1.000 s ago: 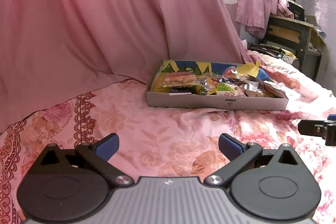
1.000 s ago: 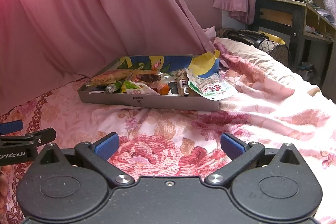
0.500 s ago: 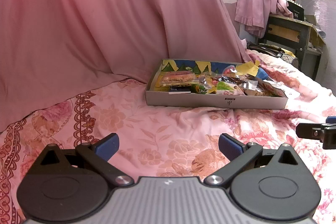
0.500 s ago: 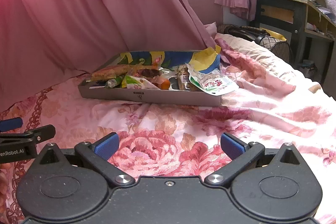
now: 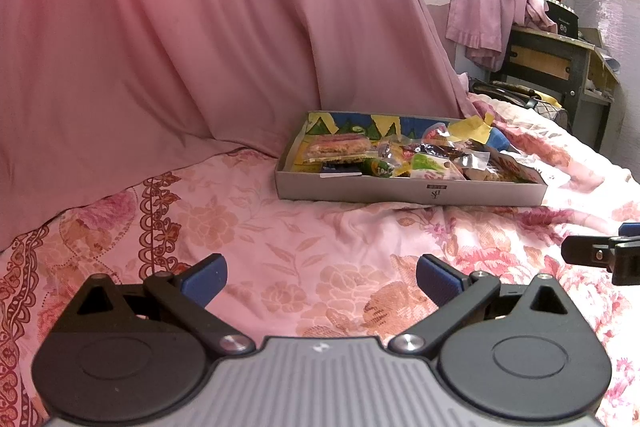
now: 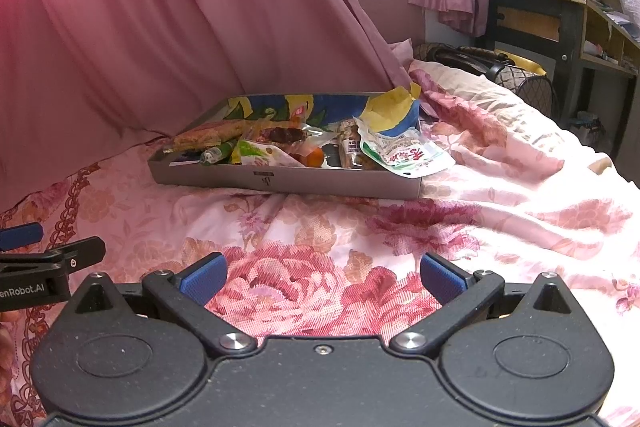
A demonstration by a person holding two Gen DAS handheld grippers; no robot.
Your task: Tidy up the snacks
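A shallow grey cardboard box (image 5: pixel 400 189) (image 6: pixel 320 183) full of several mixed snack packets sits on the flowered bedsheet ahead of both grippers. A white and green pouch (image 6: pixel 404 157) hangs over its right rim. A long bar packet (image 5: pixel 336 147) lies at its left end. My left gripper (image 5: pixel 322 277) is open and empty, low over the sheet, well short of the box. My right gripper (image 6: pixel 322 277) is open and empty too, to the right of the left one. Each gripper's tip shows at the edge of the other's view.
A pink curtain (image 5: pixel 180 27) hangs behind the box and to the left. A dark wooden desk (image 6: pixel 560 27) stands at the far right beyond the bed, with a black bag (image 6: pixel 480 61) on the bed's end. The rumpled sheet (image 6: pixel 500 195) rises to the right.
Both grippers have drifted slightly, so the box sits a little differently in each view. Both have stayed open and empty.
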